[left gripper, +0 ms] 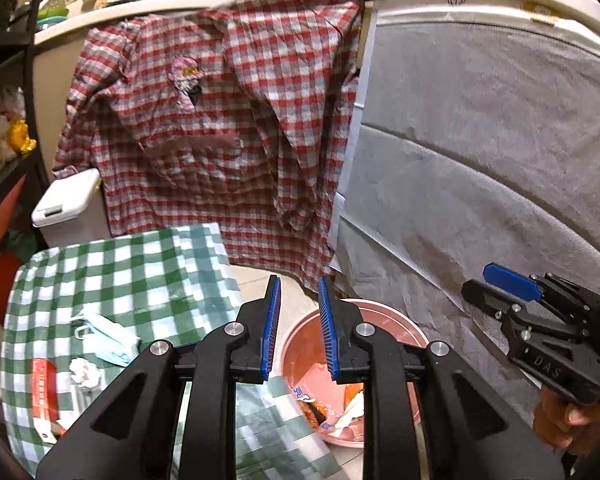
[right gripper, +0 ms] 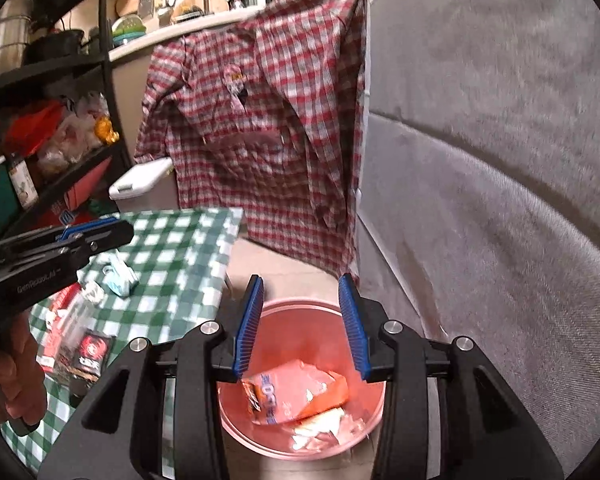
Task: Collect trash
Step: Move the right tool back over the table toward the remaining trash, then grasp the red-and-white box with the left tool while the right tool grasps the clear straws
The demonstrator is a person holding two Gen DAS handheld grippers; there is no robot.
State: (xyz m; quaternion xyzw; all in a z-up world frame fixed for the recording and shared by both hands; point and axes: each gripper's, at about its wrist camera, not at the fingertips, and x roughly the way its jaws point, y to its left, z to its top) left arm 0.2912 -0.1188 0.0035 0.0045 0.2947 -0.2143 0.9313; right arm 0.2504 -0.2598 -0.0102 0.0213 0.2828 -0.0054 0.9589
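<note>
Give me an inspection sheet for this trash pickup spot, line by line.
Surface: green checked tablecloth over a low table.
Job's things: pink bin on the floor beside the table, holding an orange wrapper and paper scraps; face mask, crumpled tissue, red packet and black packet lie on the cloth.
Clutter: red plaid shirt hanging behind the bin.
Grippers: left hand-held gripper open, empty; right hand-held gripper open, empty, above the bin.
Cables: nothing seen.
Surroundings: grey padded panel, stocked shelf, white lidded box.
</note>
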